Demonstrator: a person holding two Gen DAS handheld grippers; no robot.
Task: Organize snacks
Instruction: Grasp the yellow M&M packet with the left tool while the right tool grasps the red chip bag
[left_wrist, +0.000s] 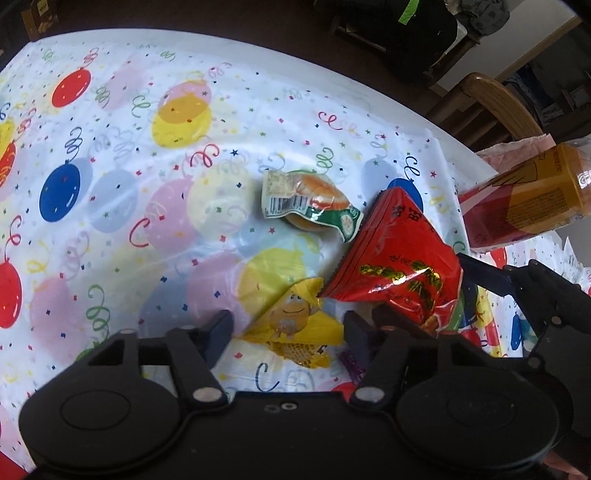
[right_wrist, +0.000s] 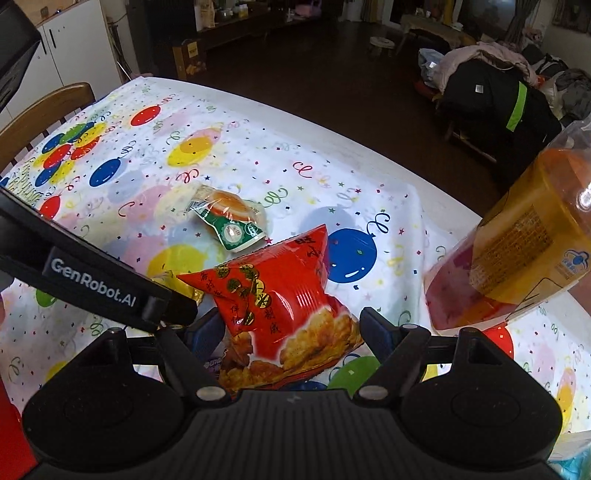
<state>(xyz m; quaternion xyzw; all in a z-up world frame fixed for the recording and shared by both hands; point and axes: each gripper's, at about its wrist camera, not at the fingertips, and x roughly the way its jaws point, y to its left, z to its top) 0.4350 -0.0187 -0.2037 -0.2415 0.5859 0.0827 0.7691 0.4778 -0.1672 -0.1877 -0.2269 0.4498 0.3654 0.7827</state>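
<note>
Here the right tongs (right_wrist: 290, 326) stand apart astride the red snack bag (right_wrist: 280, 295) on the table (right_wrist: 258, 147): light, puffy, crinkly foil, best pinched at a crimped seam. The left tongs (left_wrist: 288, 326) gape over a yellow packet (left_wrist: 295, 325), slick and limp. Beyond lies a glossy wrapped pastry (left_wrist: 310, 201), soft, crushable.

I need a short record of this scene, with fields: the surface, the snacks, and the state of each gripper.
surface: table with balloon-print cloth
snack 1: red bag, between the open fingers of the right gripper
snack 2: yellow packet, between the open fingers of the left gripper
snack 3: clear-wrapped round cake, farther away, lying alone
right edge: orange box in a clear bag
left gripper: open
right gripper: open
</note>
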